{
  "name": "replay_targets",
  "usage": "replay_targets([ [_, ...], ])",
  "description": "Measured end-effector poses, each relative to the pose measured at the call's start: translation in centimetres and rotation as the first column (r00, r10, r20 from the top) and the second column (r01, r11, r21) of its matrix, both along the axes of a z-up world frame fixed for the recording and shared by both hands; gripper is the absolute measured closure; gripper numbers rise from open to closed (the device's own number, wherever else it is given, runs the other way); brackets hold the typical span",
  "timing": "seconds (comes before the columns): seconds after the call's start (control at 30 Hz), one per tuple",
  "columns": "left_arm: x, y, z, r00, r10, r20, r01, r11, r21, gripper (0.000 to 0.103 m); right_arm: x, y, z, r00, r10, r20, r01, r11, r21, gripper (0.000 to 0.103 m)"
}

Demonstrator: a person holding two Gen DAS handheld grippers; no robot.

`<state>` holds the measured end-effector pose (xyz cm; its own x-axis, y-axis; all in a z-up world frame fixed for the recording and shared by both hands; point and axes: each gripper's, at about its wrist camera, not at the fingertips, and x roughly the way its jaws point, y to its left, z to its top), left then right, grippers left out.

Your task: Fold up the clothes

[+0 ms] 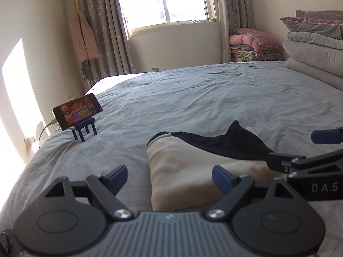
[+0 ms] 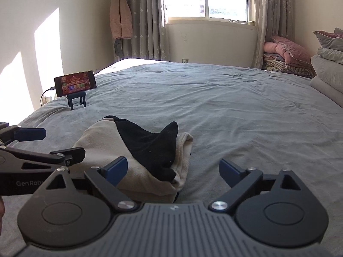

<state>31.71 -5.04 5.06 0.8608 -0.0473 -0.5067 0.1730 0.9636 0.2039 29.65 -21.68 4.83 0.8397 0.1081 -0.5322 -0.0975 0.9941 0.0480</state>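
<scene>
While both views show each gripper gaping empty, only the right gripper (image 2: 172, 170) view shows the folded garment's (image 2: 137, 150) right edge.

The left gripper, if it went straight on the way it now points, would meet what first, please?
Most likely the folded cream and black garment, which lies on the bed between the open left gripper fingers; depth is uncertain.

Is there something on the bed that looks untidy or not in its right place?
Yes. The folded garment is not neat: a black corner sticks up as a point instead of lying flat. A phone on a small stand sits near the bed's far left edge, cable attached.
</scene>
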Motion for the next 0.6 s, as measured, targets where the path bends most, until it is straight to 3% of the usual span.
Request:
replay_targets([
  [0.13, -1.0, -0.3, 0.7, 0.995, -0.043, -0.089, 0.048, 0.997, 0.055, 0.001, -1.2, -0.5, 1.7, 0.994, 0.03, -0.109, -0.03, 1.0, 0.003, 0.0],
  [0.37, -0.5, -1.7, -2.2, 0.959, -0.1, -0.265, 0.139, 0.982, 0.131, 0.001, -1.6, 0.5, 1.1, 0.987, 0.041, -0.155, -0.059, 0.992, -0.108, 0.0],
  [0.6, -0.6, -2.1, -3.3, 0.938, -0.115, -0.326, 0.177, 0.97, 0.168, 0.001, -1.4, 1.1, -0.1, 0.979, 0.044, -0.201, -0.082, 0.979, -0.185, 0.0],
])
